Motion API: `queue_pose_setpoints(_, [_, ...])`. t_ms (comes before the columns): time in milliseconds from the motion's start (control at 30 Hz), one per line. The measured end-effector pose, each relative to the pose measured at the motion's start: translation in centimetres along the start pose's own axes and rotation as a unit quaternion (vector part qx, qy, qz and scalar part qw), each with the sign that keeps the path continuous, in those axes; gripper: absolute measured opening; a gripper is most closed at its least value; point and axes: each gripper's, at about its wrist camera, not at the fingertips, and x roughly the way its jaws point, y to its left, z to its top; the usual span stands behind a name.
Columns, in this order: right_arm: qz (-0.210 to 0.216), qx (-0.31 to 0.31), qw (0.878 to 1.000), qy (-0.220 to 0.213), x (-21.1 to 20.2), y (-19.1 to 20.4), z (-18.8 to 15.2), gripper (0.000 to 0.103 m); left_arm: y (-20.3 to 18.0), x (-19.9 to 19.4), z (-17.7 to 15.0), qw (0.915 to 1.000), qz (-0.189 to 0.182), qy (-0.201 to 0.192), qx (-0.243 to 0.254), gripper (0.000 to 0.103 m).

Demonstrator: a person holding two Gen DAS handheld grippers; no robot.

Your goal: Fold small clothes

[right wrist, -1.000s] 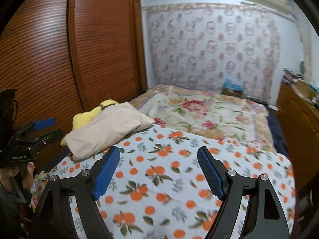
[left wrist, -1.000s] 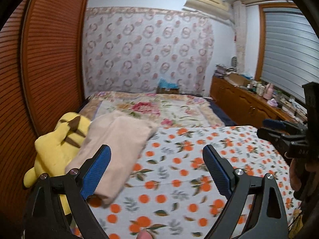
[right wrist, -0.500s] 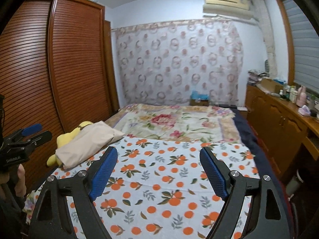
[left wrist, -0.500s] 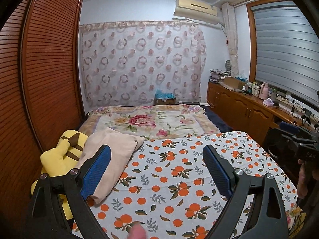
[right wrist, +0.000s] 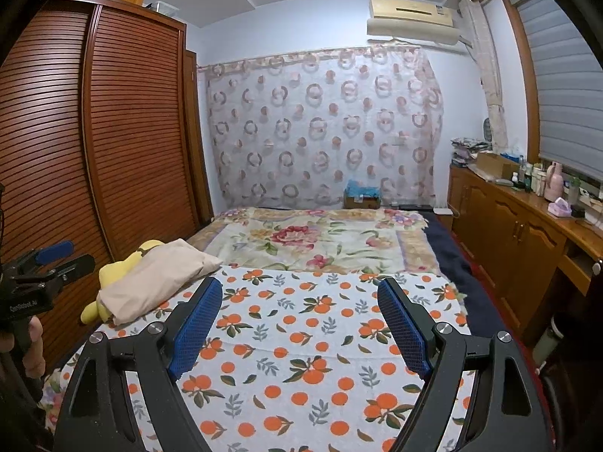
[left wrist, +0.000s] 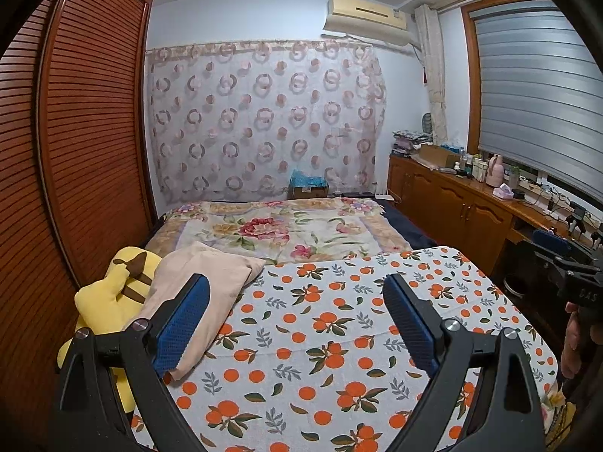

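A beige folded cloth (left wrist: 203, 282) lies at the left side of the bed, partly over a yellow plush toy (left wrist: 113, 297); it also shows in the right wrist view as the beige cloth (right wrist: 158, 282). My left gripper (left wrist: 296, 282) hovers open above the orange-print sheet (left wrist: 320, 339), with nothing between its blue pads. My right gripper (right wrist: 299, 284) is open over the same sheet (right wrist: 301, 358) and holds nothing. Each gripper shows at the edge of the other's view, held by a hand.
A floral blanket (left wrist: 286, 229) covers the far half of the bed. A slatted wooden wardrobe (left wrist: 75, 150) stands close on the left. A wooden cabinet (left wrist: 459, 207) with bottles and boxes runs along the right. A cardboard box (left wrist: 307, 190) sits by the curtain.
Both grippers have drawn back from the bed and tipped upward, so more wall and ceiling show. The beige cloth now lies farther from the left gripper. Both stay open.
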Motion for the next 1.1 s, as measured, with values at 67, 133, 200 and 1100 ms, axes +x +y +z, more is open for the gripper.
queue_pose_setpoints(67, [-0.001, 0.000, 1.000, 0.000, -0.1, -0.1, -0.1, 0.086, 0.0, -0.1, 0.1, 1.0000, 0.001, -0.001, 0.002, 0.094])
queue_pose_setpoints(133, [-0.001, 0.001, 1.000, -0.001, -0.3, -0.2, 0.0, 0.086, 0.0, -0.2, 0.0, 1.0000, 0.000, -0.001, 0.002, 0.094])
queue_pose_setpoints(200, [-0.001, 0.002, 1.000, -0.002, -0.4, -0.2, 0.0, 0.086, 0.0, -0.2, 0.0, 1.0000, 0.001, -0.001, 0.001, 0.094])
queue_pose_setpoints(1100, [0.002, -0.007, 1.000, -0.005, -0.8, -1.3, -0.3, 0.086, 0.0, -0.4, -0.1, 1.0000, 0.002, -0.003, 0.002, 0.094])
